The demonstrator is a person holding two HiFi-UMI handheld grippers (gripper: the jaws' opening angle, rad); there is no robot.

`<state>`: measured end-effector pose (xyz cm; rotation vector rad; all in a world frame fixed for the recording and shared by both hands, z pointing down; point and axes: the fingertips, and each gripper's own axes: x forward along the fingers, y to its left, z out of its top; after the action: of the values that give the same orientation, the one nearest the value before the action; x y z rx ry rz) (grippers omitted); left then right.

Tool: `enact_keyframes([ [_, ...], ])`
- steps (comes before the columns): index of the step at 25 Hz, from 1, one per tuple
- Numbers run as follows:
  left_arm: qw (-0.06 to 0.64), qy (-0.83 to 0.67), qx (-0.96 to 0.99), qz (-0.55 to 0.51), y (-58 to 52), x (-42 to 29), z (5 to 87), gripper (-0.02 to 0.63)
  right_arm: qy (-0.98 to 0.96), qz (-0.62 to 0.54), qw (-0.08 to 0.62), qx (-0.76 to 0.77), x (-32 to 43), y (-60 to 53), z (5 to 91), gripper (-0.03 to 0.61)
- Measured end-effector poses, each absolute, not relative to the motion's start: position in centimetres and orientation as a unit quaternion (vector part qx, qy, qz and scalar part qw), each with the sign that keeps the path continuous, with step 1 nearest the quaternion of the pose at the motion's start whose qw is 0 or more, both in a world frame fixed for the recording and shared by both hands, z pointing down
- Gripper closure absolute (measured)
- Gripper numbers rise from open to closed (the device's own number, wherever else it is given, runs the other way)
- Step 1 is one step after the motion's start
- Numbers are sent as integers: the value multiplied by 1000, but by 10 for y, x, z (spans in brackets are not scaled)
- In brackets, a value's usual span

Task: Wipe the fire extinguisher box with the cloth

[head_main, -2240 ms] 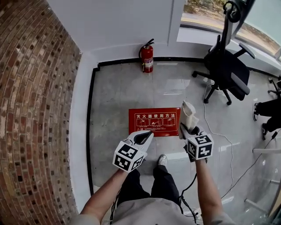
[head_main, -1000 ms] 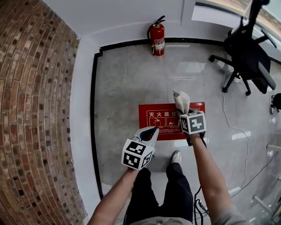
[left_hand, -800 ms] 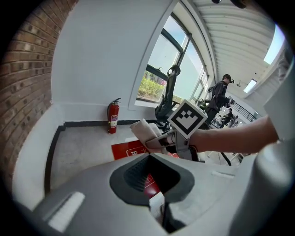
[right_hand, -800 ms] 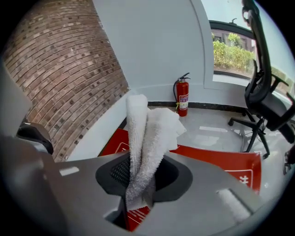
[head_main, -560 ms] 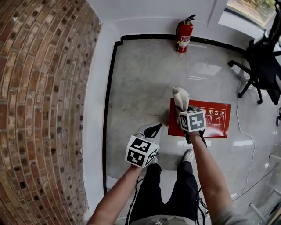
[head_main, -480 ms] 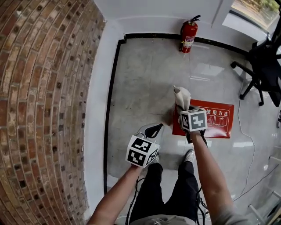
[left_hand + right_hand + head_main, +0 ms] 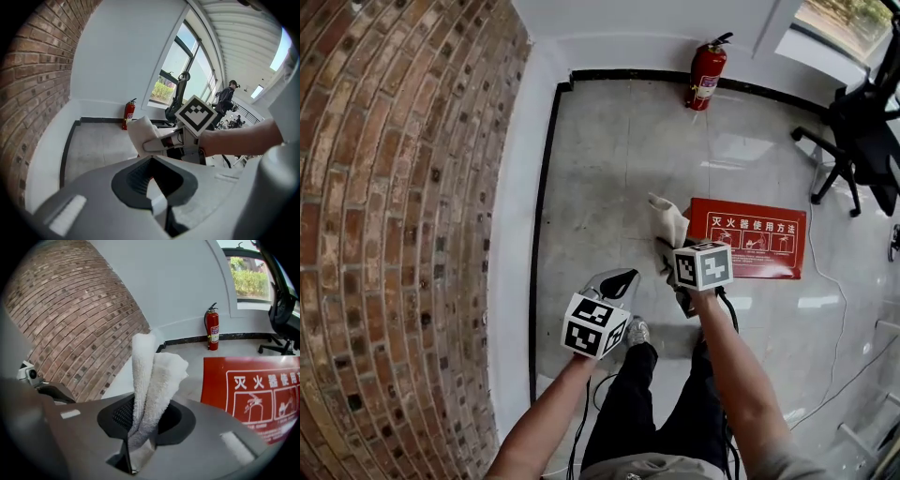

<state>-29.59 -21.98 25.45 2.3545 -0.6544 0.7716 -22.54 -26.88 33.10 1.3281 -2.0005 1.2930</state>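
The red fire extinguisher box (image 7: 748, 237) lies flat on the grey floor, its printed side up; it also shows at the right of the right gripper view (image 7: 255, 390). My right gripper (image 7: 670, 251) is shut on a folded white cloth (image 7: 667, 220), which sticks up out of the jaws (image 7: 152, 380). The cloth hangs in the air just left of the box's left edge, apart from it. My left gripper (image 7: 617, 281) is lower and to the left, over bare floor, its jaws together with nothing between them (image 7: 152, 194).
A red fire extinguisher (image 7: 706, 73) stands against the far white wall. A curved brick wall (image 7: 394, 234) runs along the left. A black office chair (image 7: 862, 122) stands at the right, and a cable (image 7: 825, 281) lies beside the box. My shoe (image 7: 636, 333) is below the grippers.
Both grippers have moved left across the floor. The cloth, held over the box a second ago, now hangs left of the box's edge. The right gripper's hold on the cloth is unchanged.
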Motion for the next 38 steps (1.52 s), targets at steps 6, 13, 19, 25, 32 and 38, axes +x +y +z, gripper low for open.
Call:
enact_keyframes([
  [6, 299, -237, 876, 295, -200, -290, 266, 612, -706, 478, 214, 477, -225, -224, 341, 460],
  [13, 295, -201, 880, 314, -165, -243, 276, 612, -675, 509, 199, 496, -164, -198, 357, 457],
  [19, 283, -181, 885, 324, -142, -189, 269, 612, -659, 529, 185, 502, -115, -174, 355, 457],
  [25, 279, -172, 885, 331, -121, -138, 273, 612, -634, 531, 188, 530, -24, -139, 359, 457],
  [32, 269, -152, 890, 336, -94, -68, 272, 612, -604, 527, 187, 568, 82, -98, 357, 457],
  [38, 254, -139, 895, 338, -73, -31, 274, 612, -588, 518, 181, 594, 142, -66, 355, 457],
])
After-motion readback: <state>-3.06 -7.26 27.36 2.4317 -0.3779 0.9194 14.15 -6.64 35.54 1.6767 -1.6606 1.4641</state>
